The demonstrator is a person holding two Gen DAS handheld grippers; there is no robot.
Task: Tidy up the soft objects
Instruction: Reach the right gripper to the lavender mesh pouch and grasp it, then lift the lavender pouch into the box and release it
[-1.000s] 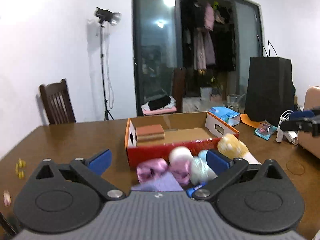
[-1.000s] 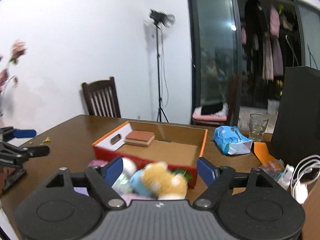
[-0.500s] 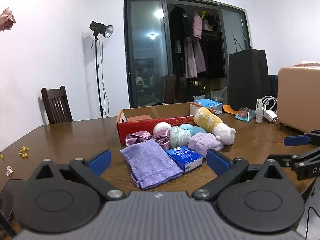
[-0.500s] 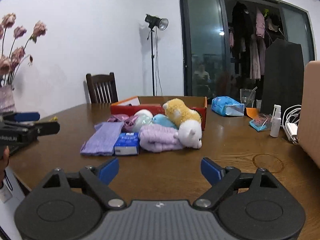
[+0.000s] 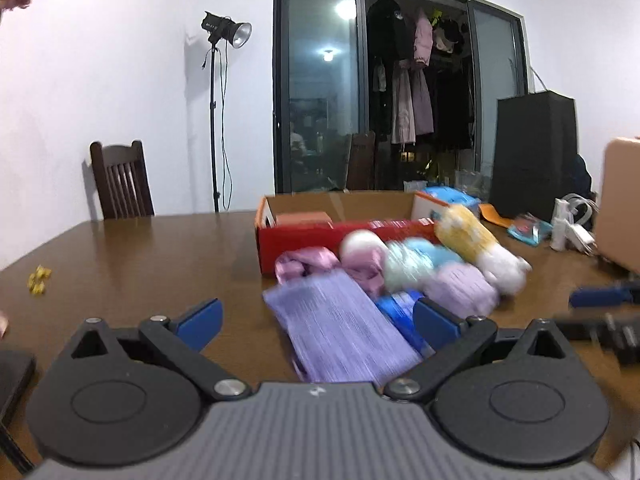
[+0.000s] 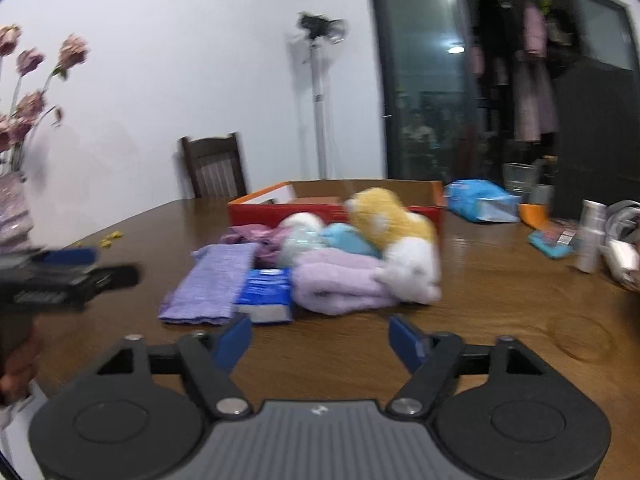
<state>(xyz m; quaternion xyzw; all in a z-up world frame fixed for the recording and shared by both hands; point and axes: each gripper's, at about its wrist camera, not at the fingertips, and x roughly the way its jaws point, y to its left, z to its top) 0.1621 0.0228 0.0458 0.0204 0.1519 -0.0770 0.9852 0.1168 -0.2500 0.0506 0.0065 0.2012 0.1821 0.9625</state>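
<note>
Though blur smears the soft pile (image 6: 332, 256), both grippers' fingers (image 5: 200, 318) stand apart, empty.

No print can be read anywhere; the markings on the blue packet (image 6: 264, 292) are blurred.

On the brown wooden surface (image 6: 500, 292) the heap of soft toys and cloths (image 6: 352, 248) lies directly before the open red cardboard box (image 6: 336, 200), with a dark wooden chair (image 6: 214, 168) behind the surface's far left edge.

White walls, a dark wooden chair (image 5: 122, 180), a studio lamp (image 5: 225, 34), glass doors (image 5: 320, 92).
</note>
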